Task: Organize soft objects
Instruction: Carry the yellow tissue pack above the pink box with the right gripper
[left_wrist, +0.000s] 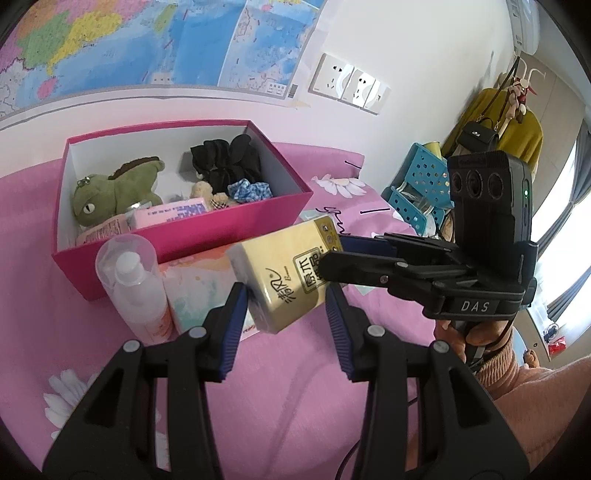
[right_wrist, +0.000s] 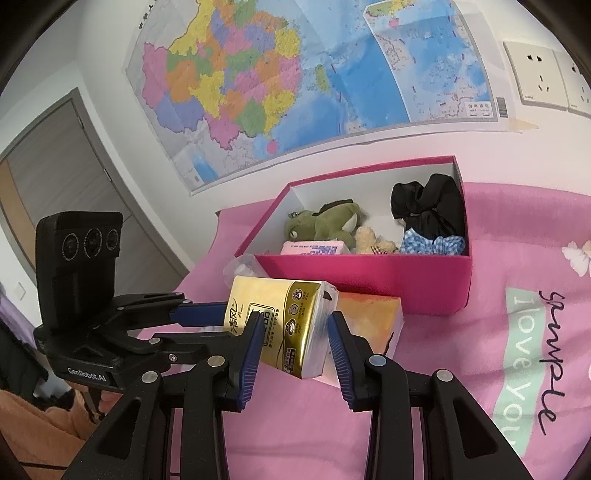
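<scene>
A gold tissue pack (left_wrist: 280, 273) (right_wrist: 284, 317) hangs tilted over the pink bed sheet, just in front of the magenta box (left_wrist: 184, 243) (right_wrist: 369, 280). My left gripper (left_wrist: 284, 291) (right_wrist: 229, 321) is shut on one end of it and my right gripper (left_wrist: 332, 251) (right_wrist: 293, 321) on the other. Inside the box lie a green plush dinosaur (left_wrist: 110, 188) (right_wrist: 325, 221), a black scrunchie (left_wrist: 225, 162) (right_wrist: 424, 206), a blue checked scrunchie (left_wrist: 249, 192) (right_wrist: 432, 243), a small tan bear (right_wrist: 373, 240) and a pink tissue pack (left_wrist: 170, 214) (right_wrist: 314, 249).
An orange-and-white soft pack (left_wrist: 199, 284) (right_wrist: 369, 317) lies against the box front, under the gold pack. Beside it stands a clear-capped bottle (left_wrist: 133, 284). A blue perforated basket (left_wrist: 421, 188) sits at the bed's far right. A map covers the wall behind. A hand (left_wrist: 454, 339) holds the right gripper.
</scene>
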